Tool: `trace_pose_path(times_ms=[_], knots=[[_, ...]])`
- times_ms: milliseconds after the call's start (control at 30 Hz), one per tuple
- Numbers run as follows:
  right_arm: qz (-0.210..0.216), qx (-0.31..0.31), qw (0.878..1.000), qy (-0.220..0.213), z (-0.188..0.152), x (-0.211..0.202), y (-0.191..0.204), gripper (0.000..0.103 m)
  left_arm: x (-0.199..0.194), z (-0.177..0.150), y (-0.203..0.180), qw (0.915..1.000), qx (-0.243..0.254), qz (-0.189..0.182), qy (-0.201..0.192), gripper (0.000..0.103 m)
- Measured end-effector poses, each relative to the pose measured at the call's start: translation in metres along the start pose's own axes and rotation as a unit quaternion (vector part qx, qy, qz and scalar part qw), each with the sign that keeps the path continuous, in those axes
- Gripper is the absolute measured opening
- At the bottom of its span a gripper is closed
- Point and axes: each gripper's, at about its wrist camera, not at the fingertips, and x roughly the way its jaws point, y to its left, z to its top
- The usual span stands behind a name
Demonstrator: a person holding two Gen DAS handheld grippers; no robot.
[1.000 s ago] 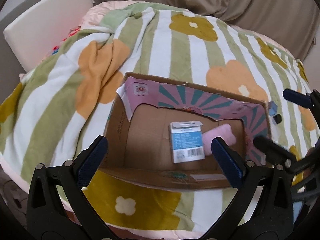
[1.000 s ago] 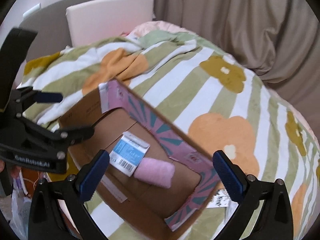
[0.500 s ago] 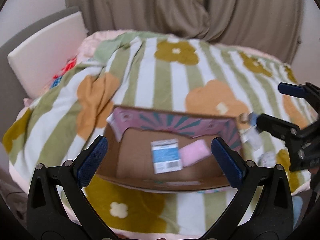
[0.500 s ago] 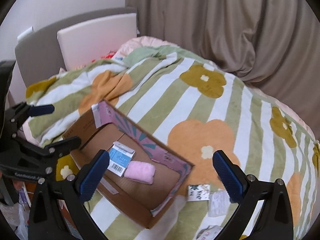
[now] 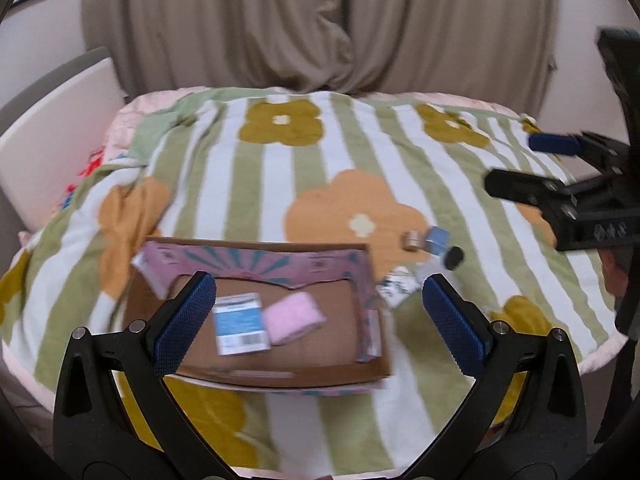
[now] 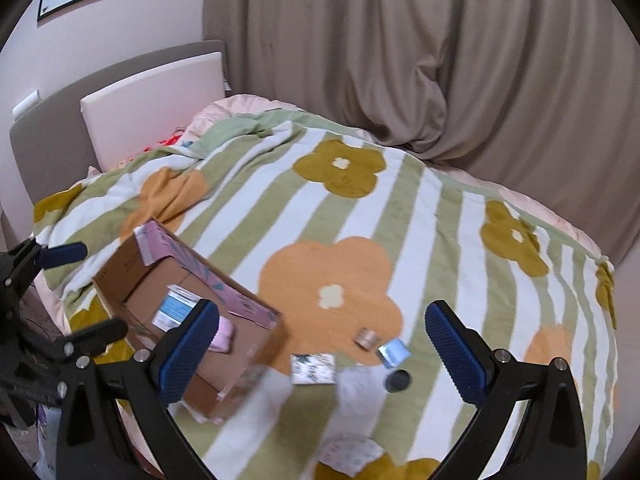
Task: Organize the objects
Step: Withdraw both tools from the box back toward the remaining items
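Note:
An open cardboard box (image 5: 372, 368) with a pink printed flap lies on the striped flower blanket; it also shows in the right wrist view (image 6: 120, 276). Inside lie a blue-and-white packet (image 5: 239, 324) (image 6: 176, 306) and a pink roll (image 5: 294, 317) (image 6: 222, 338). Right of the box lie loose items: a tan tape roll (image 6: 367, 338), a light blue block (image 6: 394, 352), a black disc (image 6: 397, 381), a patterned card (image 6: 313, 367) and white packets (image 6: 356, 394). My left gripper (image 5: 320, 324) is open and empty above the box. My right gripper (image 6: 320, 350) is open and empty above the loose items.
The blanket (image 6: 340, 208) covers a bed with a white headboard cushion (image 6: 152, 104) at the left and brown curtains (image 6: 420, 60) behind. More packets (image 6: 352, 450) lie near the bed's front edge. The right gripper's body shows at the left wrist view's right edge (image 5: 580, 208).
Both grippers have pulled back and up from the box. The box looks smaller now and the loose items to its right have come into view. Both stay open.

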Motion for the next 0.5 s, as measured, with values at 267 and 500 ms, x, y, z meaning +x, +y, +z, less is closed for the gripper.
trace_pose_path(times_ms=[267, 500], knots=[[-0.009, -0.003, 1.000, 0.018, -0.021, 0.005, -0.062, 0.103, 0.021, -0.017, -0.082, 0.9984, 0.033, -0.044, 0.013, 0.103], [0.005, -0.013, 0.999, 0.049, -0.044, 0.035, -0.104, 0.103, 0.057, -0.042, -0.140, 0.9940, 0.058, -0.085, 0.038, 0.103]])
